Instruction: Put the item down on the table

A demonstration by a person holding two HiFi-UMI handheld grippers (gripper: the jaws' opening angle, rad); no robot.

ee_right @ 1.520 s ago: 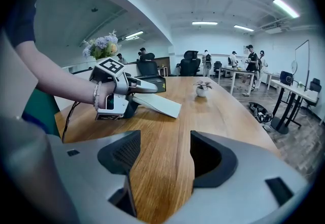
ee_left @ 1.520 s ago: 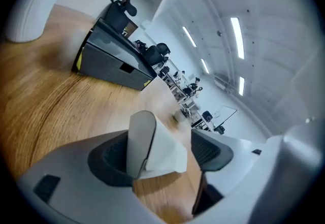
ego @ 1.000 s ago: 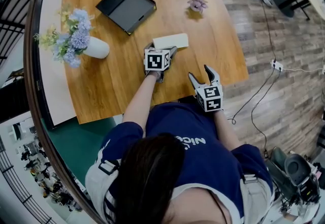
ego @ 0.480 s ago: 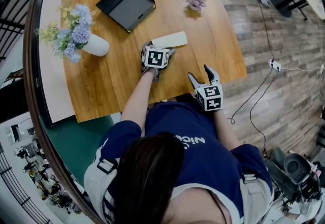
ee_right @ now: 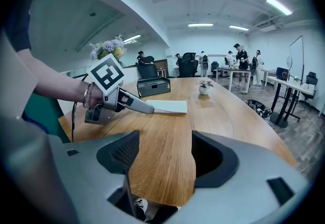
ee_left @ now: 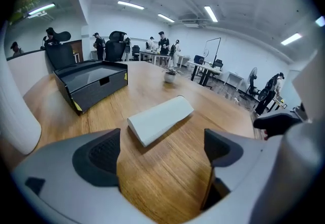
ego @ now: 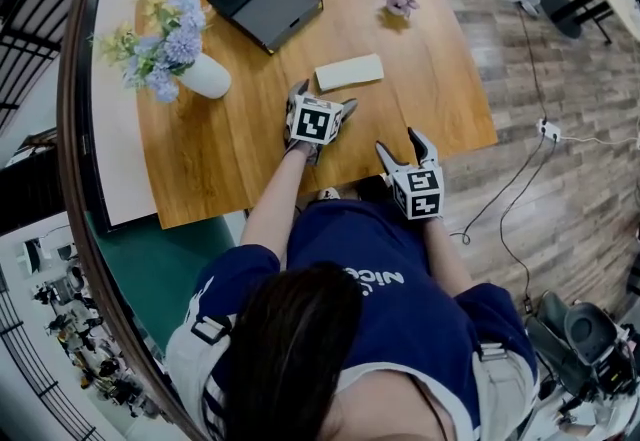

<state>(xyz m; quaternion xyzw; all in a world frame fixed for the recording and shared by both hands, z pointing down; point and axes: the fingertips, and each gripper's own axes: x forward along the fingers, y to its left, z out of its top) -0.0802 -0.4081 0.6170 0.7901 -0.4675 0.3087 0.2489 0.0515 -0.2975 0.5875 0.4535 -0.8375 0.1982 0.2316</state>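
Vase of flowers (ego: 205,79) at the counter's (ego: 240,149) left; the left claw (ego: 324,96), jaws just opened wide with nothing between them, hovers just short of the white block (ego: 349,72) lying flat on the wood; the right claw (ego: 398,141) hangs open and empty at the near edge

White item (ego: 349,72), brown wood-grain table (ego: 225,154)

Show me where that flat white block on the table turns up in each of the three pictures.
Head view: the white block lies in the upper middle of the picture.
Left gripper view: it lies at the centre, close up and slanted.
Right gripper view: it lies just left of centre, farther off.
Shared landmark: the black box sits beyond the block, to its left, in every view.
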